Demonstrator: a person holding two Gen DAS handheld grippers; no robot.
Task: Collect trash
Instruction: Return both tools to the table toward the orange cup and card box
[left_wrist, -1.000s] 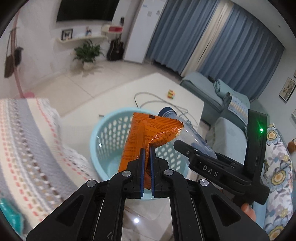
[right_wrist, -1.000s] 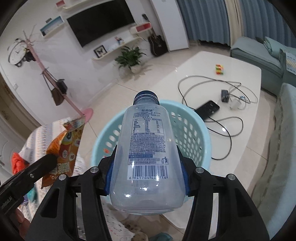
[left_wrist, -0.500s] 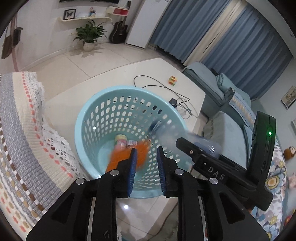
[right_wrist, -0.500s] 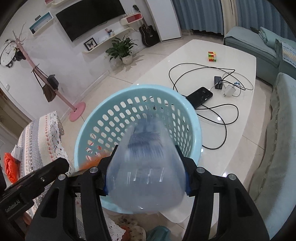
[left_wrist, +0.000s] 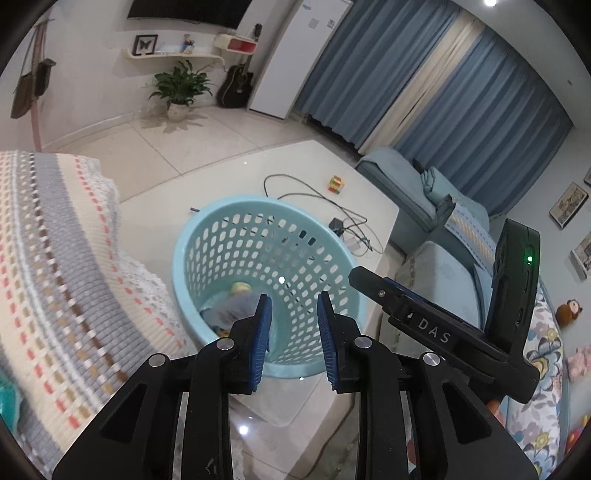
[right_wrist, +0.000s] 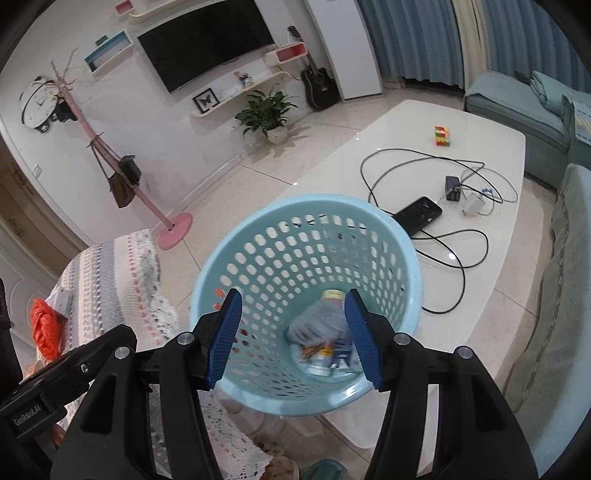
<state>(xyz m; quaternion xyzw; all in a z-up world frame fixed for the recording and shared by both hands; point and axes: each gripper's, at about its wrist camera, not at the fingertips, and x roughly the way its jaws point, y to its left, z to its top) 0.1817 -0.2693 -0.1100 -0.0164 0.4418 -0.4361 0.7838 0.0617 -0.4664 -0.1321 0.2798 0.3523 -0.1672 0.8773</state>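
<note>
While both claws tilt steeply down over the pale blue laundry basket (right_wrist: 402, 254), neither grasps anything. On the left gripper (left_wrist: 294, 320) the jaws have just been opening, and they stand parted with only air between the blue pads (left_wrist: 263, 328). On the right gripper (right_wrist: 291, 332) the jaws gape wider, likewise released.

Below and ahead of both claws, the clear plastic bottle (right_wrist: 321, 332) lies blurred on the basket floor, its long axis running away from the right claw, yellowish cap (right_wrist: 331, 294) at the far end. A scrap of orange wrapper (right_wrist: 308, 350) shows beneath it, just ahead of the right fingertips.

White lettering "DAS" (left_wrist: 434, 331) reads along the right gripper's black body, seen to the right of the left claw; "GenRobot.AI" (right_wrist: 26, 415) runs along the left gripper's body at the lower left of the right claw. Label print on the bottle is too smeared to read.

Beyond the basket, a black phone (right_wrist: 417, 215) and looping cables (right_wrist: 458, 254) lie on the white table (right_wrist: 491, 236).
</note>
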